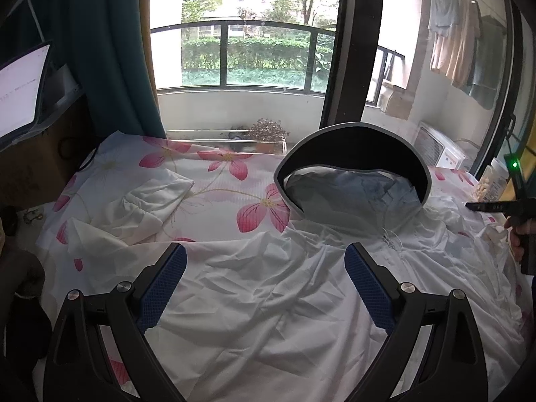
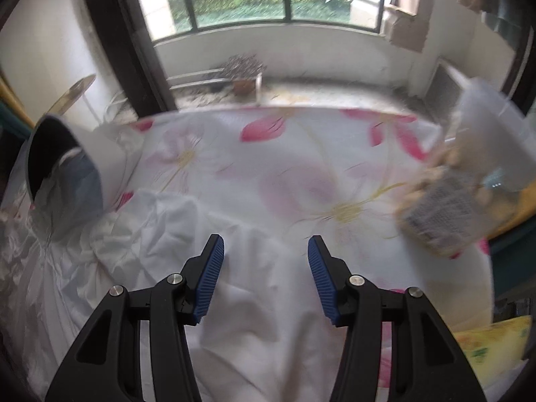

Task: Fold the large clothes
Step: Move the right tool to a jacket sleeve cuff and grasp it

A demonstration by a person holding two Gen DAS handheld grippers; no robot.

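Handling call: white hooded jacket [image 1: 301, 294], thin, light, slippery, lies crumpled across centre and lower frame on the floral bedsheet [image 1: 214, 181]. Stiff hood brim [image 1: 351, 140] won't fold. Pinch sleeve or hem edges. Left tool [image 1: 266, 284] and right tool [image 2: 266, 278] both spread, empty.

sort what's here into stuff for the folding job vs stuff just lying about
For the job:
white hooded jacket, spread crumpled on the floral sheet
left claw, open above the jacket
right claw, open above the jacket

Lying about:
jar of snacks at the sheet's right edge
folded white cloth
potted plant on the balcony
hanging laundry
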